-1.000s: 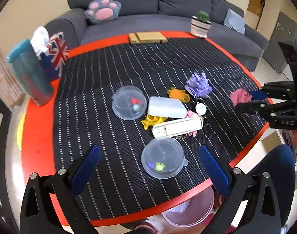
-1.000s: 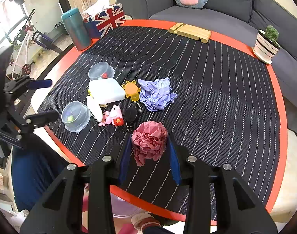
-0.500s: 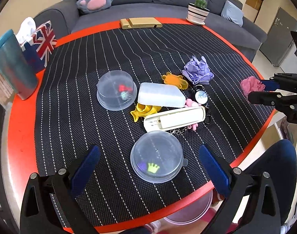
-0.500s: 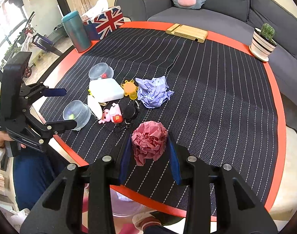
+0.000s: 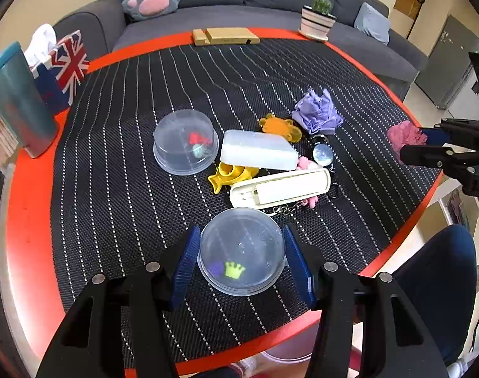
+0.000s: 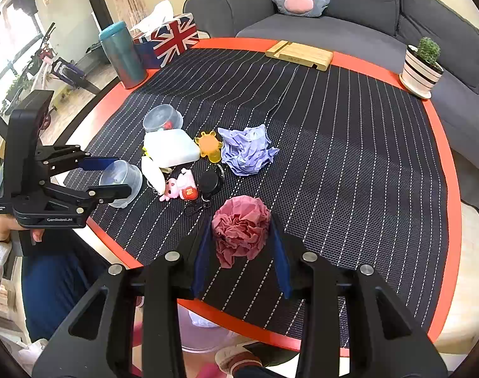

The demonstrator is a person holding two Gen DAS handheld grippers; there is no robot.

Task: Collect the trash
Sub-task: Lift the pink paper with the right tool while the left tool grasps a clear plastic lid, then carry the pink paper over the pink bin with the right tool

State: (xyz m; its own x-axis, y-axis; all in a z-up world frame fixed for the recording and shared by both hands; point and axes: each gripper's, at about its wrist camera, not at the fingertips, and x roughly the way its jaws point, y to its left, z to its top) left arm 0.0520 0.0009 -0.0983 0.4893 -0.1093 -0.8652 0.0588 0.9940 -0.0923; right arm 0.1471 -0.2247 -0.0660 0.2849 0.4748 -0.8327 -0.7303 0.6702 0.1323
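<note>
My right gripper (image 6: 241, 252) is shut on a crumpled pink paper ball (image 6: 241, 230) and holds it above the near table edge; it also shows in the left wrist view (image 5: 404, 137). My left gripper (image 5: 242, 264) is shut on a clear round plastic container (image 5: 242, 250) with a small crown piece inside, at the table's near edge; it also shows in the right wrist view (image 6: 121, 179). A crumpled purple paper ball (image 6: 247, 151) lies on the striped mat, also in the left wrist view (image 5: 316, 113).
Mid-table lie a second clear container (image 5: 184, 141), a white box (image 5: 258, 154), a cream case (image 5: 280, 187), yellow and orange toys, a keychain (image 6: 209, 182). A teal tumbler (image 5: 17, 100), flag tissue box (image 6: 173, 37), wooden stand (image 5: 223, 36), cactus pot (image 6: 422, 69) line the rim. A pink bin (image 6: 204, 334) stands below.
My left gripper moved forward and closed its fingers around the near clear container. My right gripper kept holding the pink paper ball almost in place.
</note>
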